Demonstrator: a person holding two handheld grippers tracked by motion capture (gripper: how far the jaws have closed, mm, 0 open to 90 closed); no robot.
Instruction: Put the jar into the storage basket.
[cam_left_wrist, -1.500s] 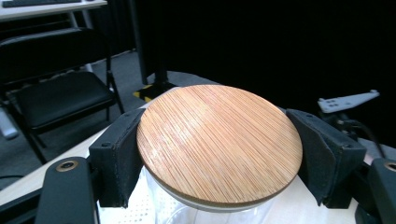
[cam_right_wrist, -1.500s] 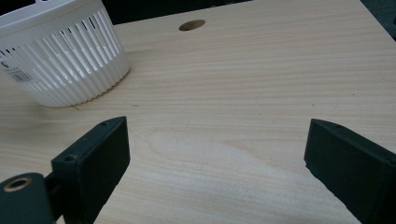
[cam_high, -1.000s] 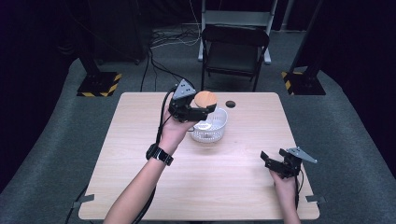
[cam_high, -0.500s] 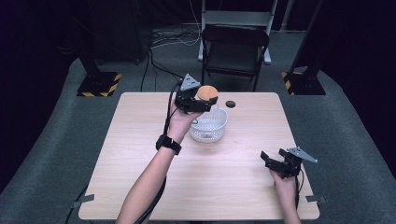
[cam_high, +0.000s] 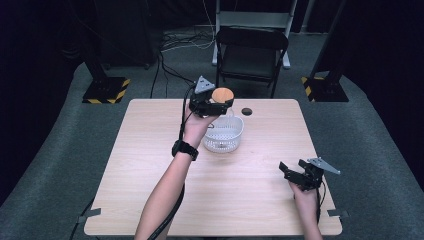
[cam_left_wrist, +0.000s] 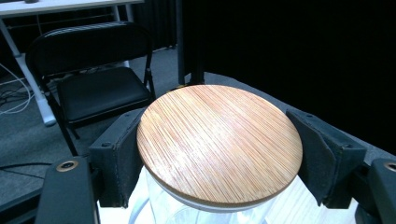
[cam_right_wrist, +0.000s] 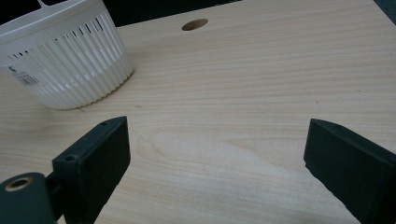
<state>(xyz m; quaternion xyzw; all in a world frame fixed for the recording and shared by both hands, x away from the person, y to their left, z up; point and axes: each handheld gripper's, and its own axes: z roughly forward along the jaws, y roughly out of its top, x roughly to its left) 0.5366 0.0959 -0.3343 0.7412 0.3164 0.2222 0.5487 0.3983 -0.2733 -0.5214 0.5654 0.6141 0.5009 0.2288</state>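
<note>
**Inspector:** State of the left claw (cam_high: 220, 106)?

**Assistant:** Clamped on a clear jar with a round bamboo lid (cam_left_wrist: 219, 149). In the left gripper view both black jaws press against the lid's rim from either side. The clear body of the jar (cam_left_wrist: 187, 215) shows just below the lid.

**Inspector:** Where is the jar relative to the tabletop (cam_high: 150, 165)?

**Assistant:** Held in the air at the far side, above the white slotted basket (cam_high: 224, 137). In the high view the lid (cam_high: 223, 94) sits over the basket's far rim. Whether the jar's base touches the basket, I cannot tell.

**Inspector:** The basket itself?

**Assistant:** Upright on the tabletop, near the far edge, with a small round hole (cam_high: 246, 111) in the board just beside it to the right.

**Inspector:** Right claw (cam_high: 292, 173)?

**Assistant:** Jaws wide apart, nothing between them. It sits low over the near right part of the tabletop, well apart from the basket (cam_right_wrist: 65, 65), and points toward it.

**Inspector:** Beyond the tabletop?

**Assistant:** A black folding chair (cam_high: 252, 55) on the grey floor.
</note>
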